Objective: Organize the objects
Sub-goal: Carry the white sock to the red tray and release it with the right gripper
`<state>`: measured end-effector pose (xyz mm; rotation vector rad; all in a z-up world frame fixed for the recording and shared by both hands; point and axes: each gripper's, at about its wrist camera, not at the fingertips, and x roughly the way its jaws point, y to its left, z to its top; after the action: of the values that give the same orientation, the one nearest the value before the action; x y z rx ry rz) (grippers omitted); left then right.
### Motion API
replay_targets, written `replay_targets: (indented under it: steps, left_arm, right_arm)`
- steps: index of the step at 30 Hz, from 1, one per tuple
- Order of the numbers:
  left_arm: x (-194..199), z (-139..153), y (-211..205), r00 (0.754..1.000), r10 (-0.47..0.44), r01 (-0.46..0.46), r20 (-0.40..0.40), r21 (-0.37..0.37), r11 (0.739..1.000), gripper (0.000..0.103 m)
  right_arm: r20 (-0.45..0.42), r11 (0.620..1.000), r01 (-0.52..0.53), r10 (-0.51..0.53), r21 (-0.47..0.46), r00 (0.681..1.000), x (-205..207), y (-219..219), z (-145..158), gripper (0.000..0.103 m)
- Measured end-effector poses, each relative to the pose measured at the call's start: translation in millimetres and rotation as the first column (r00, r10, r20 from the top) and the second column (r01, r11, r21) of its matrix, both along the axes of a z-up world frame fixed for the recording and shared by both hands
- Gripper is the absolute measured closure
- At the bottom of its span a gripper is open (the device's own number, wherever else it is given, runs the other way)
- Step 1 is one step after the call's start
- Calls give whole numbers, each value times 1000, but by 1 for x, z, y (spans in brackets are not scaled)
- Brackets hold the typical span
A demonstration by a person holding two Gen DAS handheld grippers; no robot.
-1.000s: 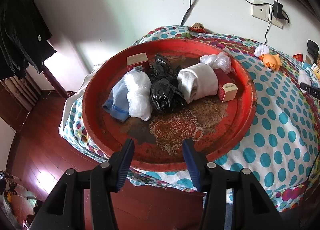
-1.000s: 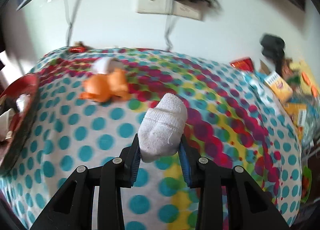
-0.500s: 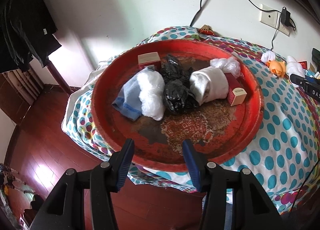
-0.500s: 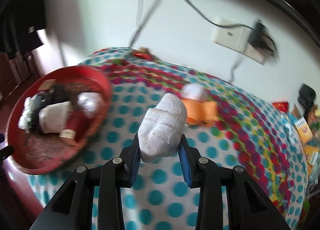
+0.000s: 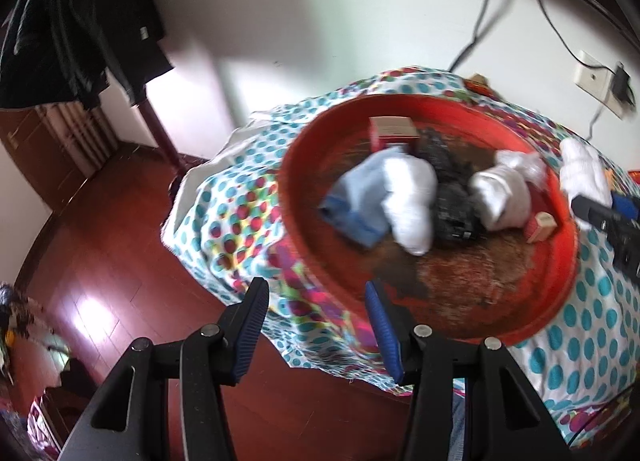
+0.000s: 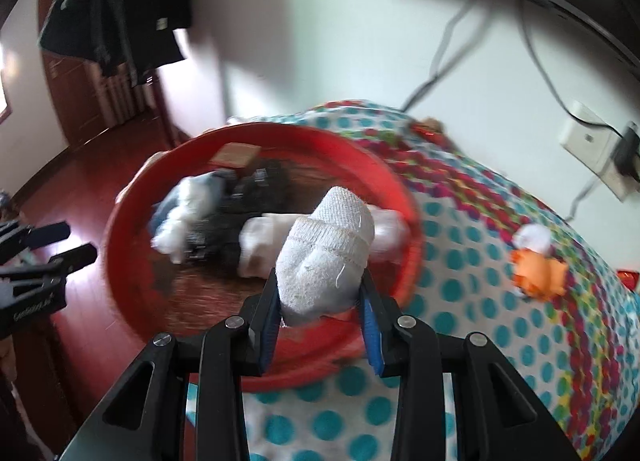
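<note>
the right gripper [image 6: 320, 313] is squeezing a rolled-up white sock [image 6: 326, 257] between its blue pads. the sock is up in the air, over the near edge of a big round red tray [image 6: 120, 221]. the tray sits on a table with a cloth covered in blue and pink dots [image 6: 480, 261].

inside the tray there is a little pile: a light blue cloth [image 5: 352, 201], a soft white bundle [image 5: 412, 201], crinkly black bags [image 5: 452, 197], another rolled white cloth [image 5: 504, 197] and two small red and tan boxes [image 5: 390, 131]. it all looks a bit blurry.

a small orange toy [image 6: 540, 269] lies on the dotty cloth, off to the right of the tray.

the left gripper [image 5: 316, 325] is wide apart with nothing in it. it hangs by the near-left rim of the tray, over the dark wooden floor [image 5: 100, 261].
</note>
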<state>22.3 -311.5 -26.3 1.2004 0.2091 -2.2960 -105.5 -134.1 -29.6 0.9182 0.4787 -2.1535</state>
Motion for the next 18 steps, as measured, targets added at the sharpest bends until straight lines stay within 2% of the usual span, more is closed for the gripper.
replay_targets:
  steps: [8, 14, 18]
  left_arm:
    - [11, -1, -23, 998, 60, -60, 4, 17, 998, 52]
    - [11, -5, -25, 998, 60, -60, 11, 37, 998, 52]
    - [8, -7, -22, 999, 49, -50, 22, 31, 998, 52]
  right_arm:
    - [59, 994, -97, 95, 45, 994, 27, -38, -26, 69]
    - [126, 992, -123, 117, 38, 985, 29, -55, -46, 69]
    - [135, 990, -131, 124, 47, 983, 30, -63, -52, 69]
